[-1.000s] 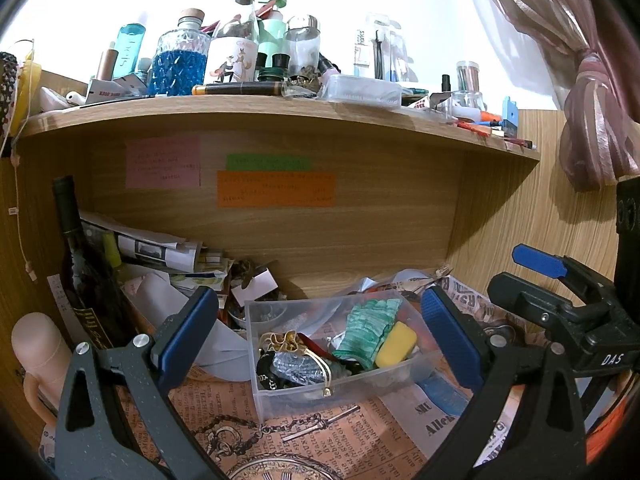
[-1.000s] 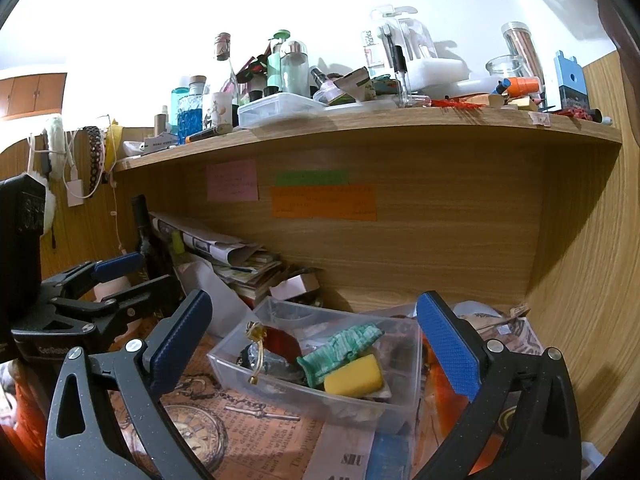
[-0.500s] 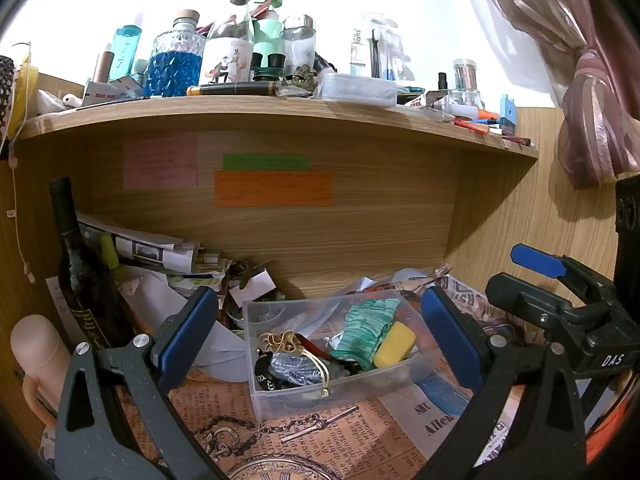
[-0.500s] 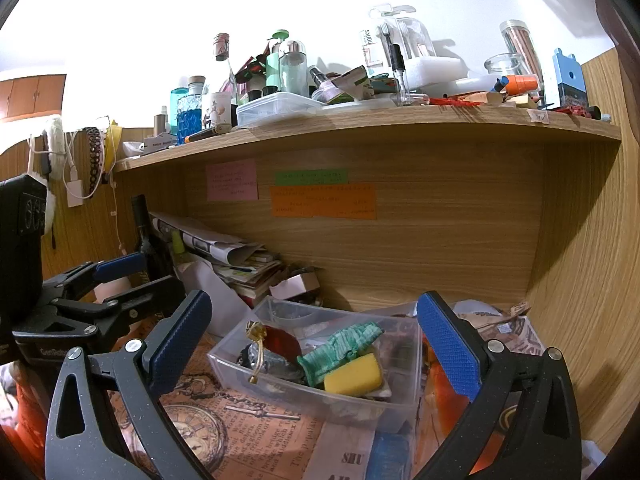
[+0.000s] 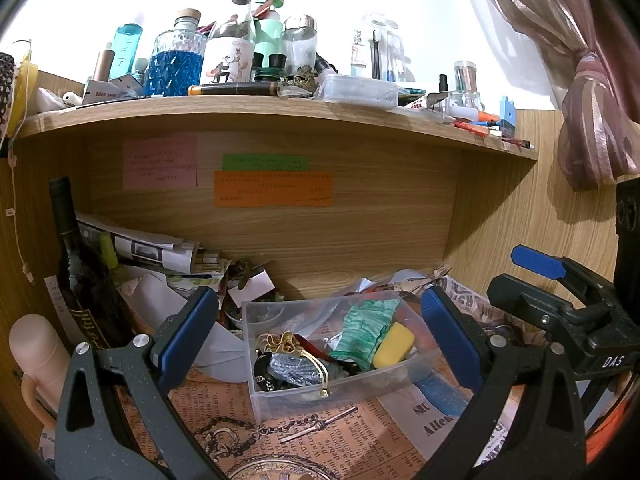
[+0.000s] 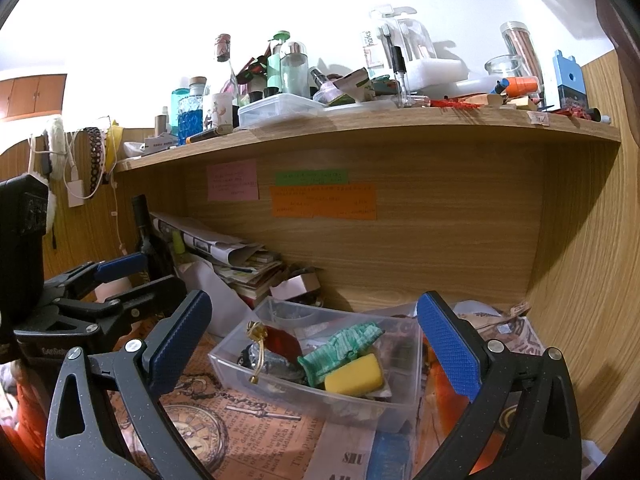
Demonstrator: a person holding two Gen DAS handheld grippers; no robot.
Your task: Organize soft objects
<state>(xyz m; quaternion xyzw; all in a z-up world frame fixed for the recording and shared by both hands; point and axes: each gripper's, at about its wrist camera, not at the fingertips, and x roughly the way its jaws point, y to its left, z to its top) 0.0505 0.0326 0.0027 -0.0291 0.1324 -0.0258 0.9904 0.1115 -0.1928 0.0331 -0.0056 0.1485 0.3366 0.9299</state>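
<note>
Clear glossy plastic bin (image 5: 340, 380), matt yellow foam sponge (image 6: 354, 374) and crinkly green cloth (image 5: 366, 330) inside it. Wood-grain laminate shelf (image 5: 280, 108), printed newspaper sheet (image 6: 248, 436) underneath, blue textured rubbery pads (image 6: 446, 344).

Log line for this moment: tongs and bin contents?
left tongs: open, empty | right tongs: open, empty | clear plastic bin: yellow sponge, green cloth inside

The left black two-finger gripper with blue ribbed pads (image 5: 320, 332) was held level, its jaws spread wide with nothing between them. The right black two-finger gripper with blue ribbed pads (image 6: 314, 344) was likewise spread wide and empty. Both grippers were positioned side by side, pointing forward.
</note>
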